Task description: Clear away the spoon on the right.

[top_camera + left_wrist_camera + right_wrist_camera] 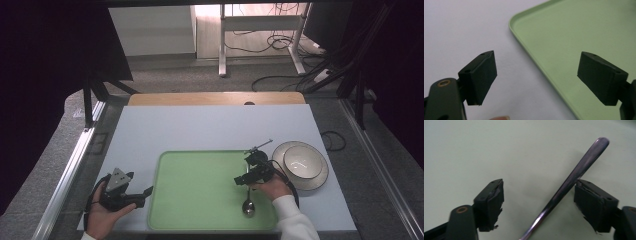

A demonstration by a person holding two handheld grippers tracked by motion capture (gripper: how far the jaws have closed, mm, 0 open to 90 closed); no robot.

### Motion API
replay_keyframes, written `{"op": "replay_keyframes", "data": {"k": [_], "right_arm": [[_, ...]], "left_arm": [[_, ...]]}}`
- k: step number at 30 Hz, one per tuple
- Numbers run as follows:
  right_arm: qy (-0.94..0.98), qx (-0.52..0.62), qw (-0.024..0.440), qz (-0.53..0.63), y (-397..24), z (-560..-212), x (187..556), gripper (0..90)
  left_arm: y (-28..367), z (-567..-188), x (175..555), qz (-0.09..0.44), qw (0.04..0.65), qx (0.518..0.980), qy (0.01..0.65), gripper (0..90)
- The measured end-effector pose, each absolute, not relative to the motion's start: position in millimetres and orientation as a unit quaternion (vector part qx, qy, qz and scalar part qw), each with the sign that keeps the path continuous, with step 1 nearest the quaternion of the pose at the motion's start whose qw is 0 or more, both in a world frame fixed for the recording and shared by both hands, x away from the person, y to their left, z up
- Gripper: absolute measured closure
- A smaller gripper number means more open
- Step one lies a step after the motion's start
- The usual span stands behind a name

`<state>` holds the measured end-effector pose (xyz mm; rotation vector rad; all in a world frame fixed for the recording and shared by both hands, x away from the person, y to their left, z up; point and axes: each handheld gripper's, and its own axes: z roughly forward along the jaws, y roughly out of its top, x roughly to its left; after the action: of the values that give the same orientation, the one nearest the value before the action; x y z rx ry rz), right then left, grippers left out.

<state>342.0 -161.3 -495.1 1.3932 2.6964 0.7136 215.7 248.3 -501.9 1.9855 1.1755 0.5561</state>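
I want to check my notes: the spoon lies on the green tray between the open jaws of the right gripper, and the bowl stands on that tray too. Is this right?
One detail is wrong. The high view shows the bowl on a plate on the white table, right of the green tray, not on it. The spoon does lie on the tray between the open jaws of the right gripper.

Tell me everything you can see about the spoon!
The spoon is shiny silver metal, with a round bowl and a long, thin handle. It lies on the green tray, near its front right corner, bowl end toward the person. In the high view the handle runs up under the right gripper. In the right gripper view the handle slants between the two black jaws, which stand wide apart. It runs right beside one jaw; whether they touch is unclear. The other jaw is well clear of it.
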Motion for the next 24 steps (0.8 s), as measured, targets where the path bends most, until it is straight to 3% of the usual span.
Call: {"op": "replay_keyframes", "data": {"k": [8,19,24], "right_arm": [[0.872,0.438,0.058,0.208,-159.9,-494.3,341.4,19.2],[0.888,0.396,0.043,0.229,-160.3,-488.0,341.3,24.0],[0.890,0.397,0.093,0.205,-155.5,-490.5,343.9,20.4]], "left_arm": [[248.3,-501.7,215.3,0.219,0.374,0.776,0.459,15.6],[248.7,-501.4,214.7,0.218,0.375,0.776,0.459,15.6],[248.3,-501.7,214.6,0.218,0.374,0.776,0.458,15.5]]}}
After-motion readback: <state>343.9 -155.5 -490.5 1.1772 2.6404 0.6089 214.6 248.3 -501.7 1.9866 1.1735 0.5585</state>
